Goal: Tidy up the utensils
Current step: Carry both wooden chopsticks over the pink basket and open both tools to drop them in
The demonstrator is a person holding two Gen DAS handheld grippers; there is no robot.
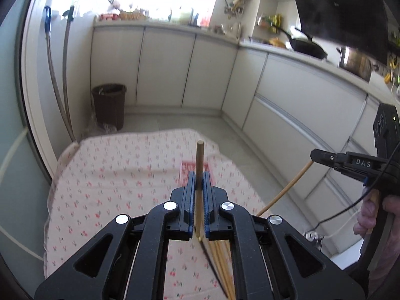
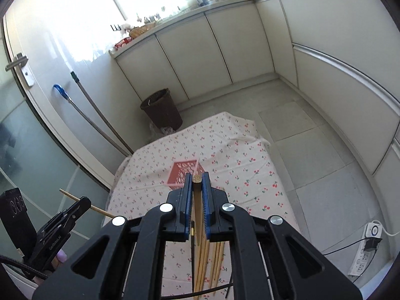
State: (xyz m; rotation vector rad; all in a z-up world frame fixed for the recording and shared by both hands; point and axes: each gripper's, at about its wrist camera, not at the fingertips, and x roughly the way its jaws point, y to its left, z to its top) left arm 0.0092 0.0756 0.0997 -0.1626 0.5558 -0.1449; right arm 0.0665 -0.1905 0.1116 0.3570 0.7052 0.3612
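Above the cherry-print worktop [image 2: 232, 150], both tools are lifted clear, probably to carry their loads to the pink basket [image 2: 183, 173]; the right tool [image 2: 197, 182] is clamped on a chopstick [image 2: 197, 195] running lengthwise away, the left tool [image 1: 199, 178] likewise pinches one [image 1: 199, 157] pointing forward; spare chopsticks [image 2: 208, 262] lie below

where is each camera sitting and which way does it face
Left wrist view: sits on the left gripper, looking forward and down over the cherry-print cloth toward the kitchen cabinets; the gripper is shut on a chopstick, and the right gripper and a hand show at right.
Right wrist view: sits on the right gripper, facing the same cloth and the pink basket; it is shut on a chopstick, and the left gripper shows lower left.
Both share the cloth, the brown bin and the cabinets.
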